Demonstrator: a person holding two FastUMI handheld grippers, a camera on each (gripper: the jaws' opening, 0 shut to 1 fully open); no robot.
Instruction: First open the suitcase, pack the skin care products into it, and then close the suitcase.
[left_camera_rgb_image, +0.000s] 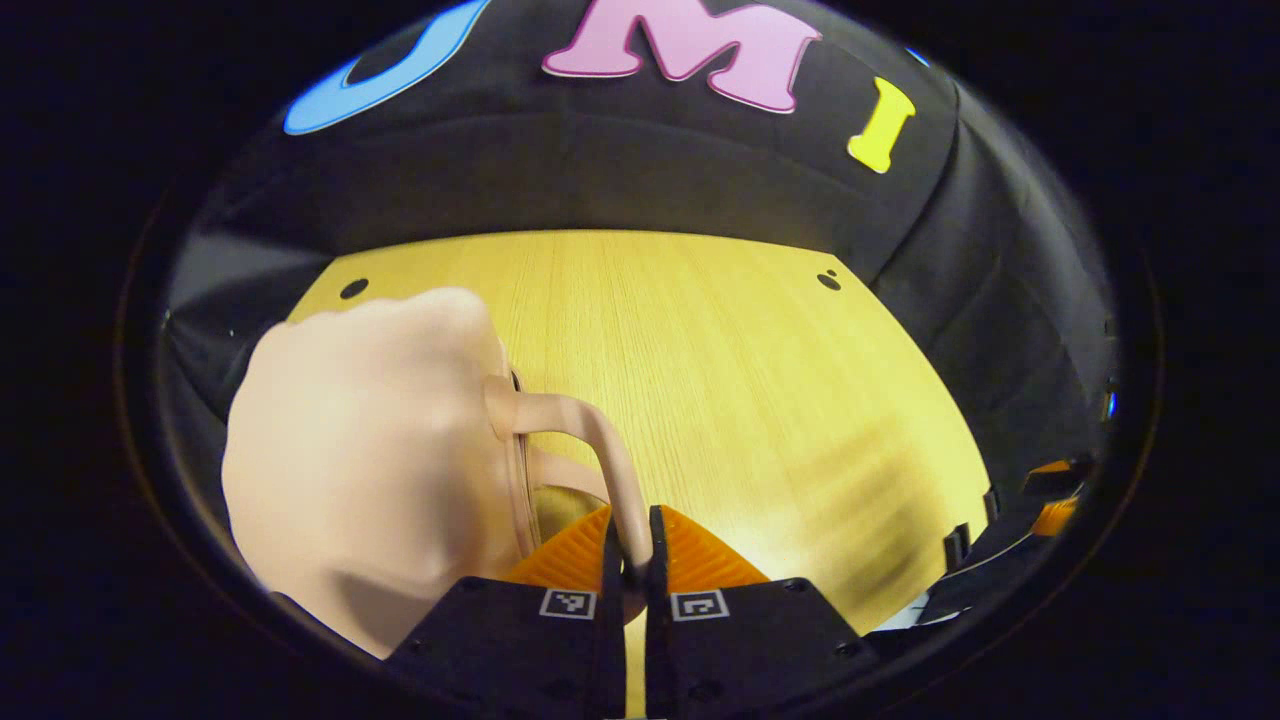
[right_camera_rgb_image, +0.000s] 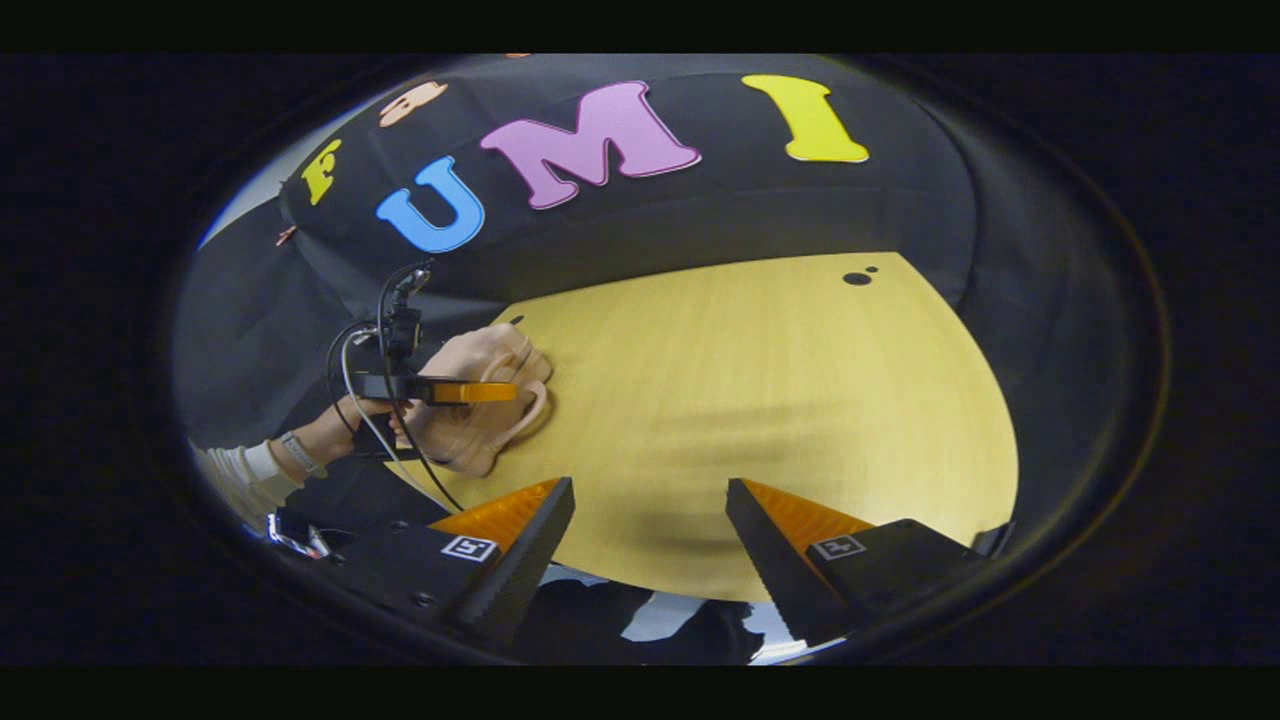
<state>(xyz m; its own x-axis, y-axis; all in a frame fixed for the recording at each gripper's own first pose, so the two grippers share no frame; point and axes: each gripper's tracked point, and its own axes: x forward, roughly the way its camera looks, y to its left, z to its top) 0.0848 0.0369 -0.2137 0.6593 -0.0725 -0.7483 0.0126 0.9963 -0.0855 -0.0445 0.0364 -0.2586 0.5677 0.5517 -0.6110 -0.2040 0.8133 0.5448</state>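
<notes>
Left gripper (left_camera_rgb_image: 634, 556) clamped on pale pink rounded suitcase's (left_camera_rgb_image: 370, 450) thin handle (left_camera_rgb_image: 600, 445), at 9 o'clock. Right gripper (right_camera_rgb_image: 650, 530) spread wide, holding nothing. Risk: handle slipping from narrow pinch.

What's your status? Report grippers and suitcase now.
Left gripper shut on suitcase handle. Right gripper open, holding nothing, over bare table. Suitcase closed. Nothing in the way.

Left gripper view looked close along the suitcase (left_camera_rgb_image: 370, 450); right gripper view stood back, sharing suitcase (right_camera_rgb_image: 480, 415) and desk (right_camera_rgb_image: 750, 400).
</notes>
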